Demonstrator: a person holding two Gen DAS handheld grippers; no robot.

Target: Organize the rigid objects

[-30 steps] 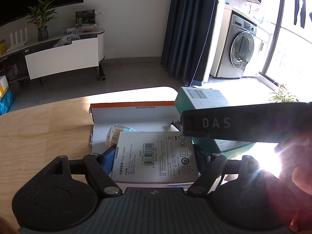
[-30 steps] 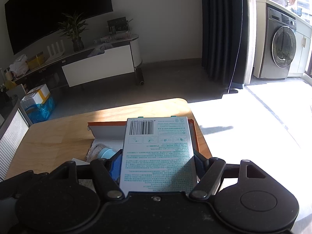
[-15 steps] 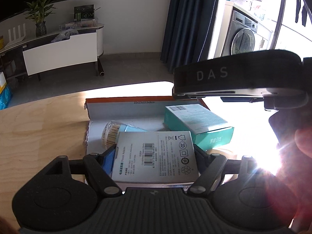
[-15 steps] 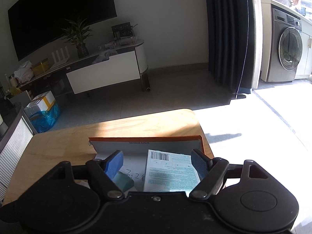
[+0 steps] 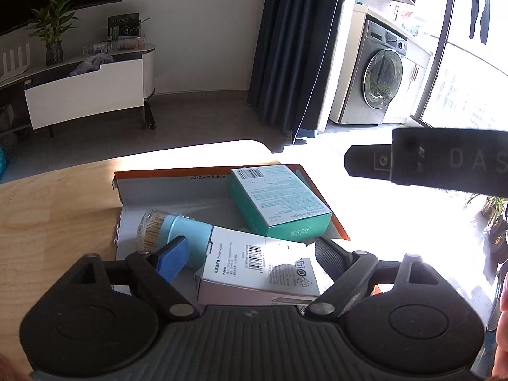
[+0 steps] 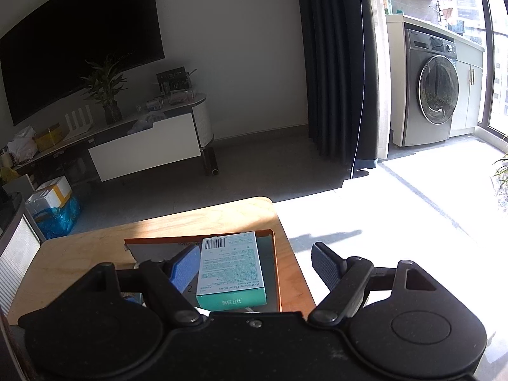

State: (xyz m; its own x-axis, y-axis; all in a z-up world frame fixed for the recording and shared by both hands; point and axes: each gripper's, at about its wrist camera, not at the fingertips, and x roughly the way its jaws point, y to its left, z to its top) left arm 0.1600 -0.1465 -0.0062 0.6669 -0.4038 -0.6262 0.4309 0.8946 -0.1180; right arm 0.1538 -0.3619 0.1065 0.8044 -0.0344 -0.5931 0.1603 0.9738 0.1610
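Left gripper (image 5: 250,254) jaws just widened, white adapter box (image 5: 260,270) lying loose between them, lower centre; right gripper (image 6: 257,265) spread, teal bandage box (image 6: 230,270) below in the cardboard tray (image 5: 177,187).

Hiding the near end of the white adapter box (image 5: 260,270) behind the left gripper's body; running off the right edge, the right gripper's housing (image 5: 444,168); blurring the box's small print beyond reading.

Bandage box (image 5: 279,200) behind adapter box (image 5: 260,266), in tray (image 5: 171,184)
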